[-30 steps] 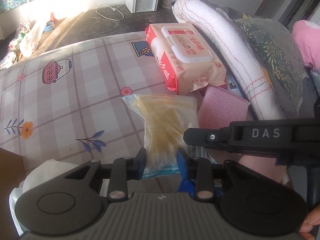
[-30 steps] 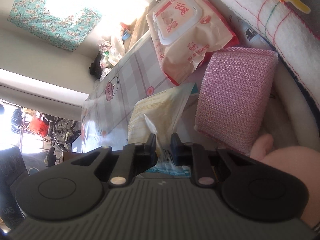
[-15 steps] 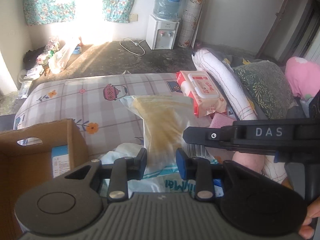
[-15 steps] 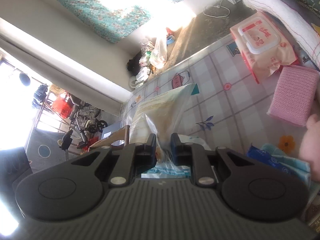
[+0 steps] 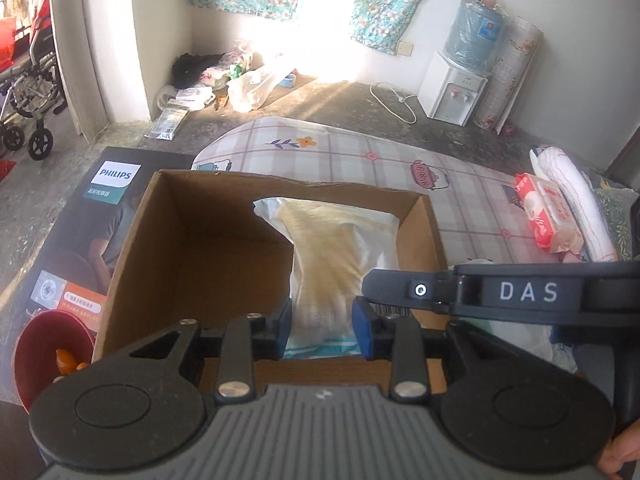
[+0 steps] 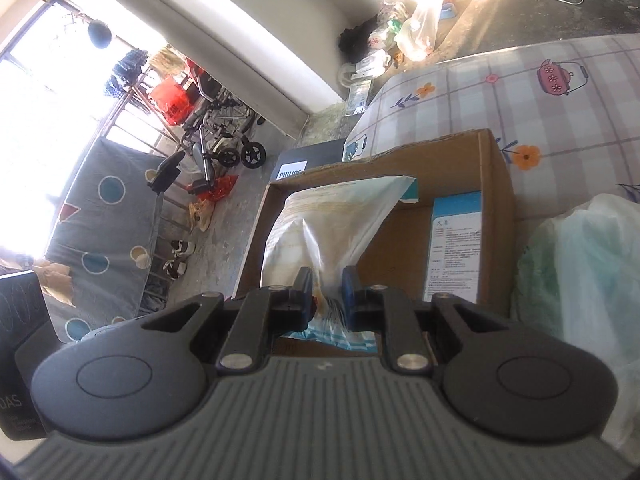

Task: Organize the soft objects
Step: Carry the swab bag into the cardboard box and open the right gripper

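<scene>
A soft clear plastic pack with yellowish contents point(image 5: 332, 264) hangs over an open cardboard box point(image 5: 168, 216). My left gripper point(image 5: 322, 330) is shut on the pack's lower edge. The other gripper's black arm marked DAS point(image 5: 500, 292) crosses the left wrist view from the right. In the right wrist view the same pack point(image 6: 320, 232) is pinched at its crumpled end by my right gripper point(image 6: 327, 296), shut on it above the cardboard box point(image 6: 496, 184). A blue and white carton point(image 6: 454, 248) stands inside the box against its right wall.
The box sits on a checked floral mat point(image 5: 400, 168), with a Philips box point(image 5: 96, 216) on its left. A red bowl point(image 5: 52, 348) lies low left. A wet-wipes pack point(image 5: 546, 216) and rolled bedding point(image 5: 576, 200) lie at right. A pale plastic bag point(image 6: 580, 280) sits beside the box.
Both grippers have carried the pack left and upward, away from the wet-wipes pack and pink sponge, until it hangs over the open cardboard box. Both grips stayed shut.
</scene>
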A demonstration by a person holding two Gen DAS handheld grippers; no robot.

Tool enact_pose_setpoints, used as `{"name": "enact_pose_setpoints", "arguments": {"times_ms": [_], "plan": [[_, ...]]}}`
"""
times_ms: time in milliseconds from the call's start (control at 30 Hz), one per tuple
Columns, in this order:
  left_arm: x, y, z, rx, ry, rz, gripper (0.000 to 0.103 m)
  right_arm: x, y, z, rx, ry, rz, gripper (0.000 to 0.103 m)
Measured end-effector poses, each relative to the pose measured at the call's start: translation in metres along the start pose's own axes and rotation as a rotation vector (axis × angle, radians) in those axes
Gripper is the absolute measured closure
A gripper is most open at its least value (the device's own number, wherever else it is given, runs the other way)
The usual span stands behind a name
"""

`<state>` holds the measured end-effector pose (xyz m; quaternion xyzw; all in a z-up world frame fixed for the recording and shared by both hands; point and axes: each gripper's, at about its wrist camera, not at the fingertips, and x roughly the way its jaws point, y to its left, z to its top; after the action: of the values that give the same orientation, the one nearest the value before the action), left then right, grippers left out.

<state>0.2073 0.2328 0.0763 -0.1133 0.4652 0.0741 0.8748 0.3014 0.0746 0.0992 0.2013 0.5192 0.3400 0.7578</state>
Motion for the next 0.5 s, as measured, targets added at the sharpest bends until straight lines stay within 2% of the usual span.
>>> {"name": "enact_pose_setpoints", "arguments": {"times_ms": [167,400,500], "plan": [[0.040,0.031,0.001,-0.041,0.060,-0.009,0.070,0.055,0.007,-0.004,-0.004,0.057,-0.069,0.088],[0.096,0.039,0.000,-0.021,0.133,-0.014,0.068,0.112,-0.018,0.004,0.010,0.099,-0.169,0.087],[0.113,0.038,-0.001,-0.003,0.154,0.003,0.065,0.125,-0.029,0.004,0.031,0.111,-0.174,0.086]]}}
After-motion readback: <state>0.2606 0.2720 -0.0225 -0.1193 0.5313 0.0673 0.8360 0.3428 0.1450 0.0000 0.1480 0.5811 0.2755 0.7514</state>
